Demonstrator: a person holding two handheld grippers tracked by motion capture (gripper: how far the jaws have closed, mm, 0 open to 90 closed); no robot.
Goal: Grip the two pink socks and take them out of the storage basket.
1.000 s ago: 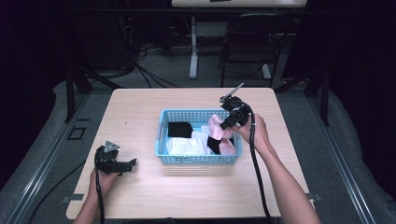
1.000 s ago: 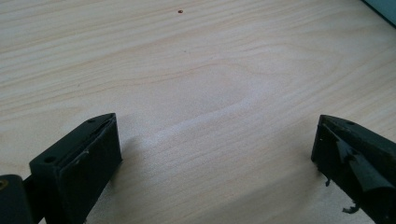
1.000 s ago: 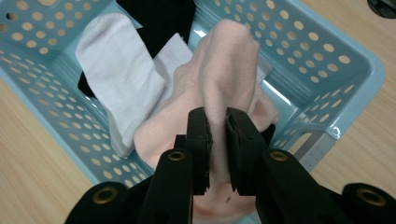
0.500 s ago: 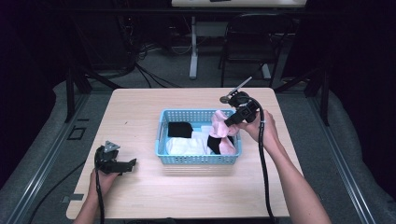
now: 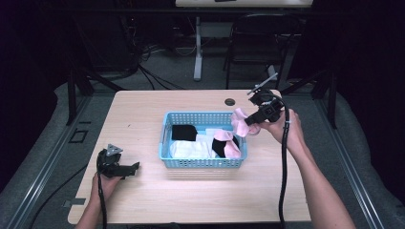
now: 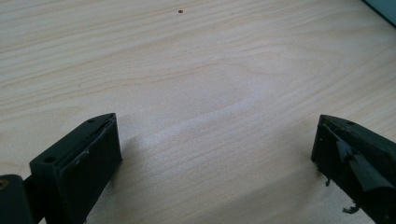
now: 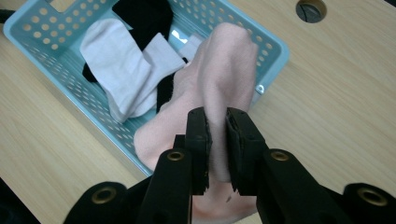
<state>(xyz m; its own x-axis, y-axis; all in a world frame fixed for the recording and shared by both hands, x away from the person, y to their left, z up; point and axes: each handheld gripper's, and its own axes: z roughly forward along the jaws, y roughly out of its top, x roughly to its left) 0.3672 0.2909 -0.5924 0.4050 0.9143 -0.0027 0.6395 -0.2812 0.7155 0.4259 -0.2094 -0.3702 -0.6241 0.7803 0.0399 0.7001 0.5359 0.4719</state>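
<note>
A light blue perforated basket (image 5: 165,129) (image 7: 60,37) stands mid-table and holds white socks (image 5: 188,149) (image 7: 119,70), black socks (image 5: 184,132) (image 7: 142,16) and a pink sock (image 5: 232,150). My right gripper (image 5: 249,121) (image 7: 217,140) is shut on another pink sock (image 5: 239,123) (image 7: 219,84), lifted over the basket's far right corner. My left gripper (image 5: 135,166) (image 6: 215,154) rests open on bare wood near the front left, with nothing between its black jaws.
The light wooden table (image 5: 143,109) has a round cable hole (image 5: 230,101) (image 7: 309,9) behind the basket. Cables trail from both grippers toward the front edge. A chair and desk legs stand on the dark floor beyond the table.
My right gripper has pulled the pink sock up and to the right, out of the basket toward its far right corner. The left gripper has stayed still.
</note>
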